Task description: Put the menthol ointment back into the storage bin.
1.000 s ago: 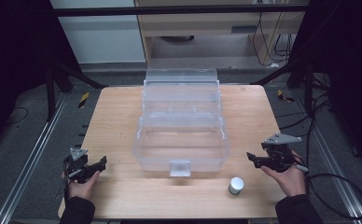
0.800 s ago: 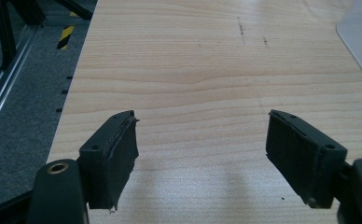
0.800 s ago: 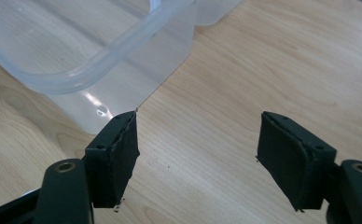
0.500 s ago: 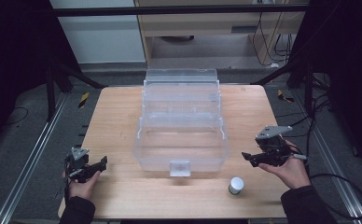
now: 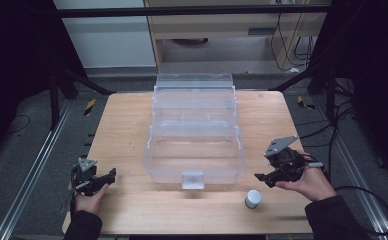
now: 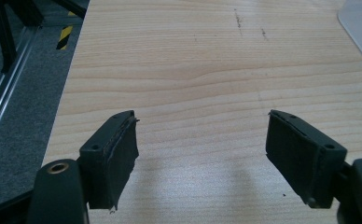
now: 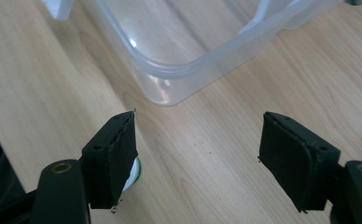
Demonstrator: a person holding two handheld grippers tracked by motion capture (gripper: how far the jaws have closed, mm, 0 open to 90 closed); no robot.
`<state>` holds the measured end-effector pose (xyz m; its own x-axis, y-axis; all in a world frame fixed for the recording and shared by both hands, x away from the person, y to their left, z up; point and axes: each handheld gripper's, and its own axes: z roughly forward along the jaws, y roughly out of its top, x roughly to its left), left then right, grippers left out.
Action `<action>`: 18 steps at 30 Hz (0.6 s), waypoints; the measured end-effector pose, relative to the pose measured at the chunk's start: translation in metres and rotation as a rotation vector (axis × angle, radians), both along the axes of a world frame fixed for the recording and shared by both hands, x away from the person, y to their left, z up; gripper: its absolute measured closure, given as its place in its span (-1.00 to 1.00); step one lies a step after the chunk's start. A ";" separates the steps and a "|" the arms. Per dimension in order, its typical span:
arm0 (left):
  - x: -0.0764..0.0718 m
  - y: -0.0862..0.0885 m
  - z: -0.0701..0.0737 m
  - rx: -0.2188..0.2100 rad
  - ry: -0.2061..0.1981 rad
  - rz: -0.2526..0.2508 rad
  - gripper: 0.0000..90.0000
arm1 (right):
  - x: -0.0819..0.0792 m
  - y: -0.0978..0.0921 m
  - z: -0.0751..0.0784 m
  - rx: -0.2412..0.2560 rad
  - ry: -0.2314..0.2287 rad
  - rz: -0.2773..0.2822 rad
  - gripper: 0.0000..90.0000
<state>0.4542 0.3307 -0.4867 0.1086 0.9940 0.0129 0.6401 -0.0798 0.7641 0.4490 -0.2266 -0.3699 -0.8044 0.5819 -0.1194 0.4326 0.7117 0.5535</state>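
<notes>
high view overhead, gripper views near table (image 5: 132, 125)

We see the clear plastic tiered box (image 5: 193, 135) at the middle of the light wooden table (image 5: 127, 120), with the small white round jar (image 5: 252, 198) near and right of it.

The desk (image 5: 132, 125) is pale wood with fine grain lines. A clear, colourless plastic box (image 5: 194, 132) sits on it. The small jar (image 5: 252, 198) is white with a green band at its base. Both claws, left (image 5: 111, 173) and right (image 5: 258, 176), are black with grey plates. The floor (image 5: 27, 145) is dark grey, marked by a yellow-and-black striped strip (image 5: 89, 106).
</notes>
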 end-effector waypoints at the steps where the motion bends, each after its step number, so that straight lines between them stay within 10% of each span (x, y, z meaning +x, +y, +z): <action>1: 0.000 0.000 0.000 -0.001 0.000 -0.001 -0.45 | 0.000 0.001 0.000 -0.009 0.013 0.015 -0.38; 18: 0.001 -0.001 -0.001 0.017 0.011 -0.010 -0.45 | -0.009 0.024 -0.014 -0.183 0.148 0.194 -0.32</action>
